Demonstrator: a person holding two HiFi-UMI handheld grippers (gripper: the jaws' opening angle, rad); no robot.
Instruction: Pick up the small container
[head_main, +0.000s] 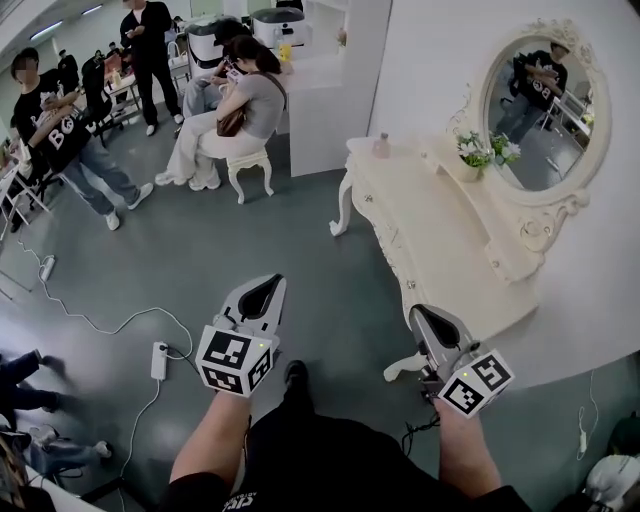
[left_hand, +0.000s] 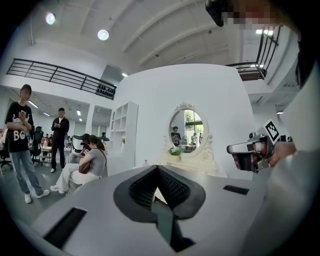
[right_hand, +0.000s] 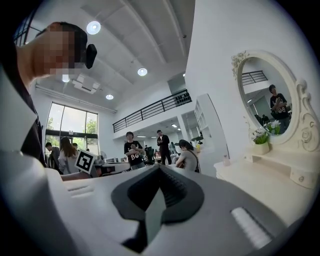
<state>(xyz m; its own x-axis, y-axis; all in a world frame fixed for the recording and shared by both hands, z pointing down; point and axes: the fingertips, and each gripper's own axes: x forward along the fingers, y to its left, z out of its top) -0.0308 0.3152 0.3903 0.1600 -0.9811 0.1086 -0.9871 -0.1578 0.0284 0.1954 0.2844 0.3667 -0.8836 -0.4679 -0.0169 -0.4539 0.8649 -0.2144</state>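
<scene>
The small container (head_main: 381, 146), a pale pink bottle-like piece, stands upright on the dressing table (head_main: 440, 235), at the table's far end near its front edge, with bare top around it. Both tools are short of it. The right gripper (head_main: 422, 318) hangs just off the table's near end and the left gripper (head_main: 268, 286) is farther out from the table, over the floor. Each has its jaws pressed together with nothing between them. The step in hand looks like the approach, so the person probably has to walk along the table's front, then part the nearer tool's jaws wide before reaching in. Coming in level from the table's front edge, with the pads low on either side of the body, should keep it from tipping. The flower pot (head_main: 470, 160) at the table's back is well apart.
</scene>
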